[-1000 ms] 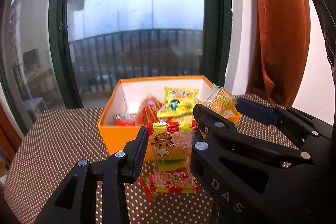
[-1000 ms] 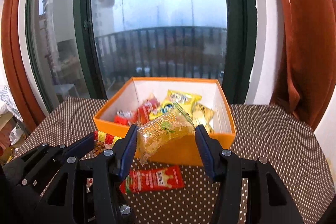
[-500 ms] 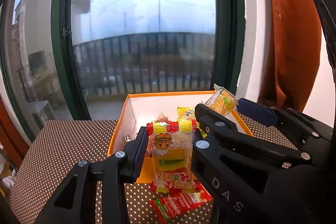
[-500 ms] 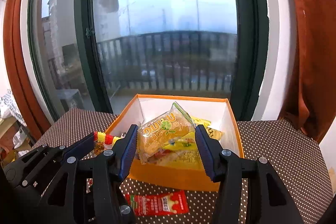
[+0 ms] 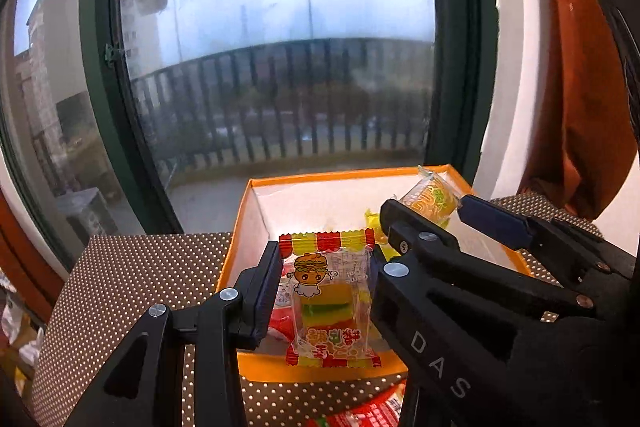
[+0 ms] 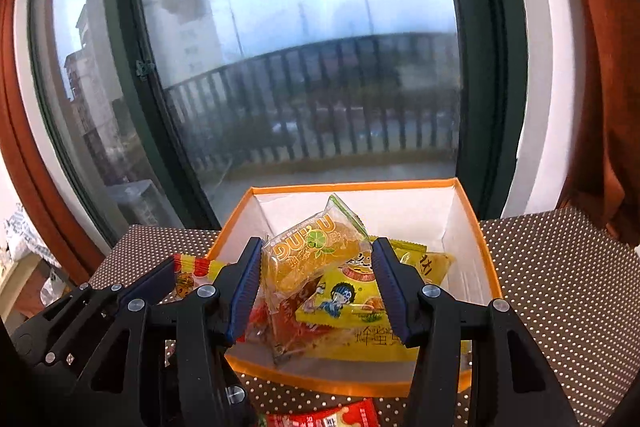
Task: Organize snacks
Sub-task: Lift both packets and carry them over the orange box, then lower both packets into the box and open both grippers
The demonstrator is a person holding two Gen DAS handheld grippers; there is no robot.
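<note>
- The left gripper (image 5: 326,293) is closed on a clear burger candy packet (image 5: 330,301), held by its side edges over the near part of the orange box (image 5: 348,174).
- The right gripper (image 6: 316,291) is clamped on a clear jelly packet (image 6: 310,259) with a lime logo, held tilted above the yellow packets (image 6: 360,297) already in the box.
- Both packets look light, with thin, crinkly film that is probably slippery; the sealed edges seem the safest place to pinch, since squeezing the middle could crush the soft sweet.
- A red packet (image 6: 332,417) lies on the table just in front of the box.
- The table (image 6: 560,287) has a brown dotted cloth, likely grippy enough.
- A large window (image 5: 260,47) and rust curtains (image 5: 576,67) stand behind.
</note>
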